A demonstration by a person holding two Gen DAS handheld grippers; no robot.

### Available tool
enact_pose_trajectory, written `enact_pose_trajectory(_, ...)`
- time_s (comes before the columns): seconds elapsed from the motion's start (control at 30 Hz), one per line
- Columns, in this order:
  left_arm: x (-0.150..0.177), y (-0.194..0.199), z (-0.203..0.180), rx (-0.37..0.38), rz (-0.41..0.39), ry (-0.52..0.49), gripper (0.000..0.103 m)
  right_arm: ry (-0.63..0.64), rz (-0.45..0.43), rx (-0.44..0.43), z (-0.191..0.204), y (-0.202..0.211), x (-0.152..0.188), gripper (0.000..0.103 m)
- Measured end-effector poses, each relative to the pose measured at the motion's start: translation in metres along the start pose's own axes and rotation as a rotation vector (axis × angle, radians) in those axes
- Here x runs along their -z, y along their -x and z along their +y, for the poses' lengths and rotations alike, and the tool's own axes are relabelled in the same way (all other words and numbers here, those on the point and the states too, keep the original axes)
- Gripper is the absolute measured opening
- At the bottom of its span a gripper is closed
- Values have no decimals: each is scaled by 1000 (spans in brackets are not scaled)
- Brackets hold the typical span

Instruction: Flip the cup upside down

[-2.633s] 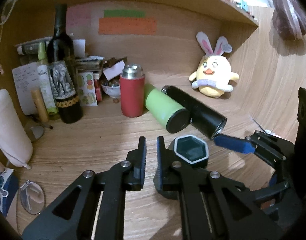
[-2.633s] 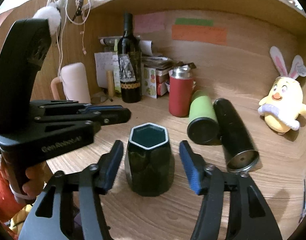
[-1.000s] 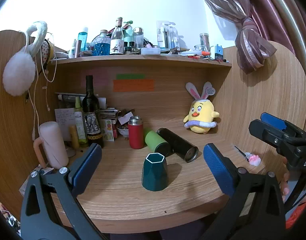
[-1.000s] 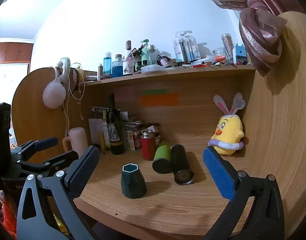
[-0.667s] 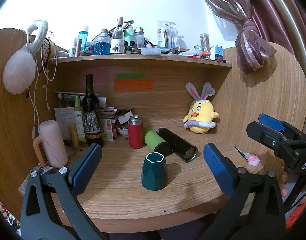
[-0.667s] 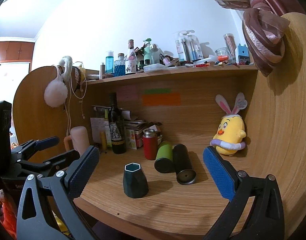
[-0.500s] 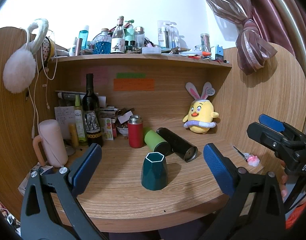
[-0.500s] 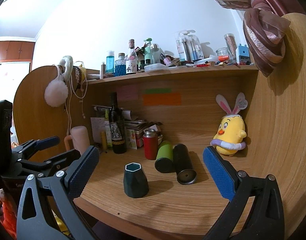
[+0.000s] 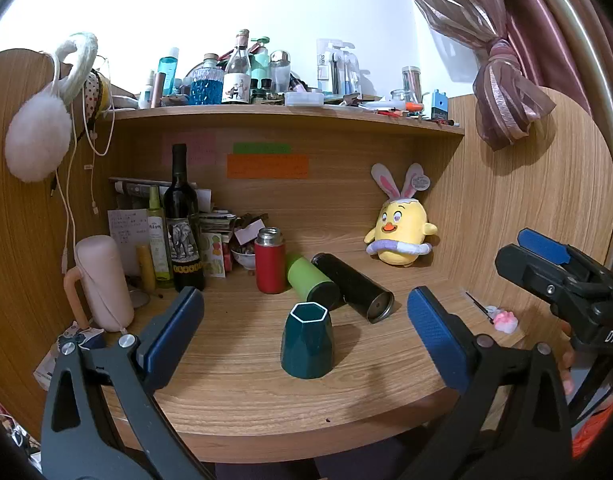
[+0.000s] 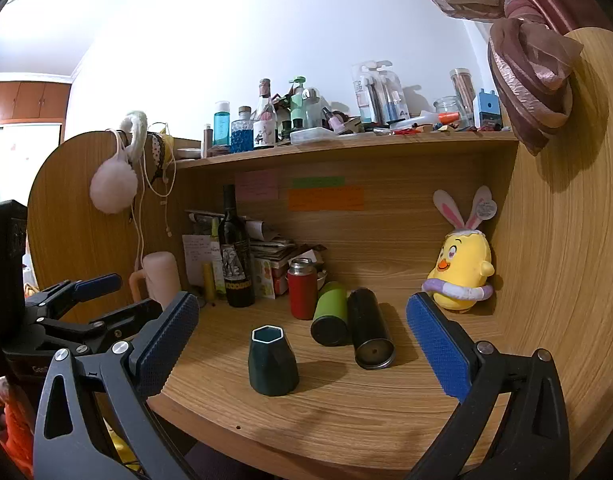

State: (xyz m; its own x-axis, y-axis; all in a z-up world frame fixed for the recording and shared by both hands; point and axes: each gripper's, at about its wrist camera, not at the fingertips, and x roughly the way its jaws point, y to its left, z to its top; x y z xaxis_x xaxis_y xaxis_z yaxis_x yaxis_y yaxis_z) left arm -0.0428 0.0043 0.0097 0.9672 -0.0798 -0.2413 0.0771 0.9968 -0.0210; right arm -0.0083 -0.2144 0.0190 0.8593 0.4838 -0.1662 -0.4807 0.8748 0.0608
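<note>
A dark teal hexagonal cup (image 9: 307, 340) stands on the wooden desk (image 9: 234, 392) with its white-rimmed open mouth facing up; it also shows in the right wrist view (image 10: 272, 362). My left gripper (image 9: 306, 336) is open and empty, held back from the desk's front edge with the cup between its blue pads in view. My right gripper (image 10: 302, 344) is open and empty too, also back from the desk, with the cup left of centre. Each gripper shows at the edge of the other's view.
Behind the cup lie a green flask (image 9: 312, 282) and a black flask (image 9: 352, 286) on their sides, beside an upright red flask (image 9: 269, 261). A wine bottle (image 9: 182, 228), a pink jug (image 9: 102, 284) and papers stand back left. A yellow plush chick (image 9: 398, 232) sits back right.
Both grippers have pulled far back from the cup, and the left one has opened. Over the last second the views barely shift. The cup stands mouth up throughout.
</note>
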Motion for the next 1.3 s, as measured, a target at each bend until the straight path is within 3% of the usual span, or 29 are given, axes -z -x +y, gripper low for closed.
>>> enact_pose_trajectory(1.3, 3, -2, -12, 24, 21, 20, 103, 4, 7, -11, 3, -1, 0, 103)
